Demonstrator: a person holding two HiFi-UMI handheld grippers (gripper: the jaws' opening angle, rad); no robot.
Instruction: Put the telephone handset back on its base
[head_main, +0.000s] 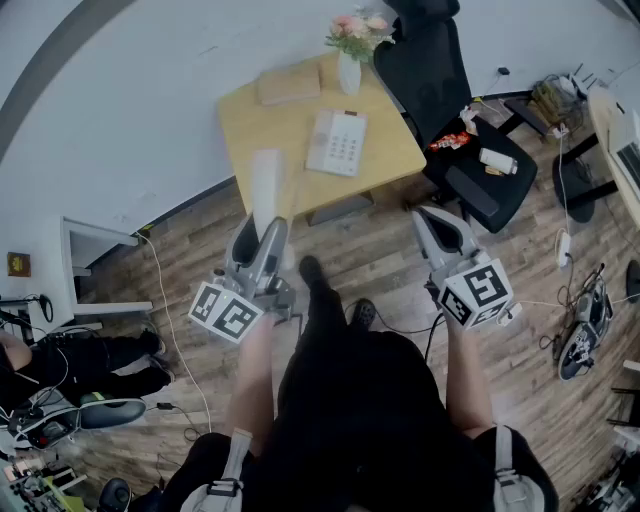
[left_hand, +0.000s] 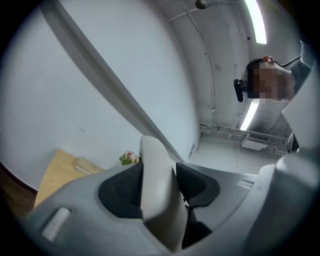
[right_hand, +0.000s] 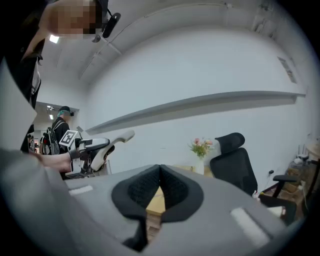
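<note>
White wall, wood-plank floor, small wooden table, black office chair, ceiling strip light

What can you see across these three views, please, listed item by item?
table: one, light wood, by the wall
telephone base: one, white, on the table
flat box: one, tan, on the table's far side
vase of flowers: one, white with pink blooms, on the table's far corner
office chair: one, black, right of the table
second person: one, dark clothes, lower left of the head view
handset: one, white, in the left gripper
left gripper: one, grey, clamped on the handset
right gripper: one, grey, jaws together, empty
</note>
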